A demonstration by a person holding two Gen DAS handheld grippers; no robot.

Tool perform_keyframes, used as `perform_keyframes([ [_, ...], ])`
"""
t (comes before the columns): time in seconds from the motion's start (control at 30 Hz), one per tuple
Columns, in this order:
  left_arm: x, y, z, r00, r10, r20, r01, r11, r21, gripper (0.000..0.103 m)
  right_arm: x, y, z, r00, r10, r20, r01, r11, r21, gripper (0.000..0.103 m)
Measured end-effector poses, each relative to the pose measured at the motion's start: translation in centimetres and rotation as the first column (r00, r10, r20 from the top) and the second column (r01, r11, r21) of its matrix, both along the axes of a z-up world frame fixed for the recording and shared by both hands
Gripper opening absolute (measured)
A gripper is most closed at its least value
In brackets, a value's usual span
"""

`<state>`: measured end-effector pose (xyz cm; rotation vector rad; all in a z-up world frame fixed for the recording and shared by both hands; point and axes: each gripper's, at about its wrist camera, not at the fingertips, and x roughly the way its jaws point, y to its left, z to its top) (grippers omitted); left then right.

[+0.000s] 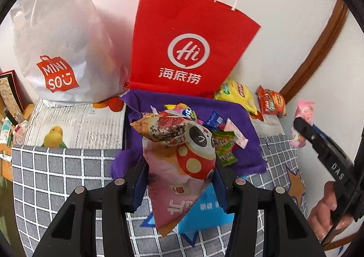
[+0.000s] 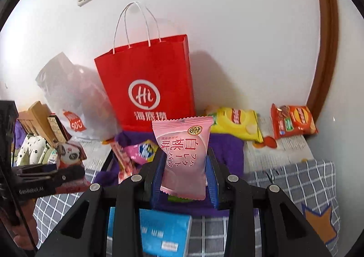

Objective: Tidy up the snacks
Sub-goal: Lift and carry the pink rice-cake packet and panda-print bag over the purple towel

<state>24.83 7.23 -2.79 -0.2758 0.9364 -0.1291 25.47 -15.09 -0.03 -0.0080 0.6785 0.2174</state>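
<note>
My left gripper (image 1: 179, 166) is shut on a pink snack bag with a panda picture (image 1: 182, 172), held above a purple cloth (image 1: 241, 120) piled with several small snack packets. My right gripper (image 2: 185, 166) is shut on a pink peach-flavour packet (image 2: 184, 154), held upright over the same purple cloth (image 2: 229, 150). The left wrist view shows the right gripper (image 1: 300, 127) at the right edge with its pink packet (image 1: 304, 113). At the left of the right wrist view, the left gripper (image 2: 77, 169) carries the panda bag (image 2: 70, 154). A red paper bag (image 1: 188, 47) (image 2: 147, 84) stands open behind.
A white MINISO bag (image 1: 59, 52) leans against the wall left of the red one. A yellow chip bag (image 2: 236, 125) and an orange-red pack (image 2: 292, 120) lie at the back right. A blue packet (image 2: 163, 232) rests on the grey checked cloth (image 1: 56, 177). A wooden door frame (image 2: 325, 40) borders the right.
</note>
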Motion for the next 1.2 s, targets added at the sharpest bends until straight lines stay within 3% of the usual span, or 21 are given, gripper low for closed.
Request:
perform_keyframes([
  [0.23,2.3,1.1,-0.6,0.999,0.033,-0.016,-0.033,0.999,0.004,0.048,3.1,0.5,-0.4,1.0,0.025,0.016,-0.025,1.0,0.013,0.035],
  [0.47,5.8,0.2,-1.3,0.999,0.023,-0.044,-0.024,0.999,-0.021,0.048,5.7,0.4,-3.1,0.998,0.024,-0.061,-0.026,0.999,-0.03,0.035],
  [0.63,7.5,-1.2,-0.9,1.0,-0.016,-0.011,0.016,0.999,-0.032,0.048,6.8,-0.8,-4.1,0.996,0.012,-0.091,-0.016,0.999,-0.052,0.035],
  [0.77,8.2,-1.2,-2.7,1.0,-0.014,-0.015,0.014,0.999,-0.034,0.048,7.8,-1.3,-5.4,0.992,0.007,-0.124,-0.017,0.997,-0.081,0.035],
  [0.87,9.3,-1.4,-4.4,0.997,-0.039,-0.073,0.037,0.999,-0.025,0.048,8.5,-1.5,-6.5,0.99,0.011,-0.141,-0.022,0.997,-0.08,0.035],
  [1.2,9.8,-0.8,-5.1,0.995,-0.044,-0.091,0.041,0.998,-0.042,0.048,10.0,-1.2,-9.0,0.982,0.006,-0.191,-0.021,0.997,-0.079,0.035],
])
